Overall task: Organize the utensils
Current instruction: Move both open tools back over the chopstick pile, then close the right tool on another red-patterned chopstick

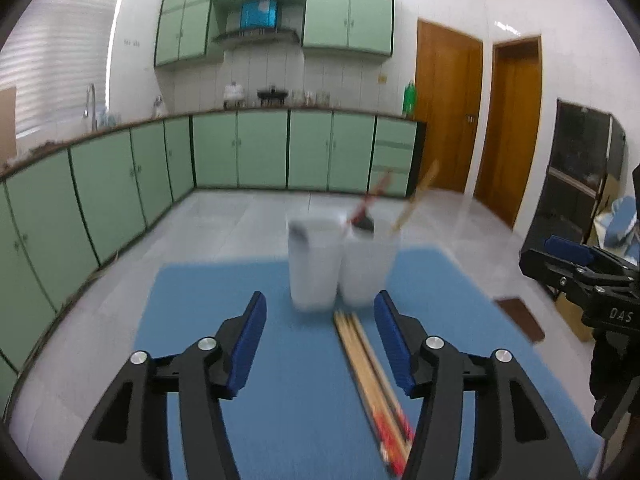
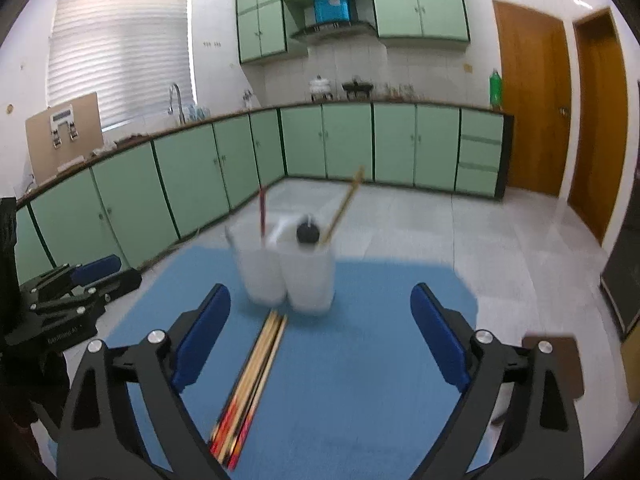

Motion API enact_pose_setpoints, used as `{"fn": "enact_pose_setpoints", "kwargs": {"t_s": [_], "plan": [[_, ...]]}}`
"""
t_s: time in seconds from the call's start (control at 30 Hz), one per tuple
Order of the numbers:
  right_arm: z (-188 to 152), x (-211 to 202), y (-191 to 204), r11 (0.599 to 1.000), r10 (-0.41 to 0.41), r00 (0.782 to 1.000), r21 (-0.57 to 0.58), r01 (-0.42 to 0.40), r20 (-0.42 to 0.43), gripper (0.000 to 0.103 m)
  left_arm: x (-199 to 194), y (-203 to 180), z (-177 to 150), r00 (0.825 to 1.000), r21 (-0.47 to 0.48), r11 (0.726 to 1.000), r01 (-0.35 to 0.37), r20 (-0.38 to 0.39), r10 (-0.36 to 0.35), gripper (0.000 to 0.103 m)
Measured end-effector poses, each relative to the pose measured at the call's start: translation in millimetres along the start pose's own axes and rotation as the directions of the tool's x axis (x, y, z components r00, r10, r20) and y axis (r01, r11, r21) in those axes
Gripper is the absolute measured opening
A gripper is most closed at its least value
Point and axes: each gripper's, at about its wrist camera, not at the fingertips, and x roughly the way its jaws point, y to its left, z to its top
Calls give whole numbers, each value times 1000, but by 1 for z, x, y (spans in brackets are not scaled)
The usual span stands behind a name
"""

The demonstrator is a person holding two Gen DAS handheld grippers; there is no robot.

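Observation:
Several wooden chopsticks with red-patterned ends (image 1: pixel 374 384) lie in a bundle on a blue mat (image 1: pixel 288 420), just in front of two translucent white cups (image 1: pixel 344 260). Single chopsticks and a dark-tipped utensil stick up out of the cups. My left gripper (image 1: pixel 320 320) is open and empty above the mat, the bundle near its right finger. In the right wrist view the bundle (image 2: pixel 252 384), the cups (image 2: pixel 288 272) and the mat (image 2: pixel 360 380) show. My right gripper (image 2: pixel 320 320) is open wide and empty, the bundle near its left finger.
The mat covers a small table with kitchen floor beyond. The right gripper shows at the right edge of the left view (image 1: pixel 580 276); the left gripper at the left of the right view (image 2: pixel 68 292). A brown stool (image 2: pixel 556 364) stands to the right.

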Motion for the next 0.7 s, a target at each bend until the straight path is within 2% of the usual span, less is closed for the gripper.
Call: {"fn": "enact_pose_setpoints", "kwargs": {"t_s": [0.17, 0.3, 0.53, 0.7], "plan": [[-53, 16, 18, 1000, -6, 993, -1, 6, -121, 89, 15, 3, -54, 990, -13, 1000, -16, -140, 14, 57], [-84, 29, 26, 1000, -5, 980, 15, 8, -201, 89, 27, 4, -80, 977, -16, 999, -29, -210, 25, 57], [-122, 39, 45, 1000, -14, 958, -26, 7, -287, 89, 29, 4, -110, 965, -28, 999, -45, -258, 37, 57], [-131, 44, 54, 999, -19, 948, -49, 3, -317, 88, 31, 2, -116, 962, -50, 997, -53, -270, 38, 57]]}}
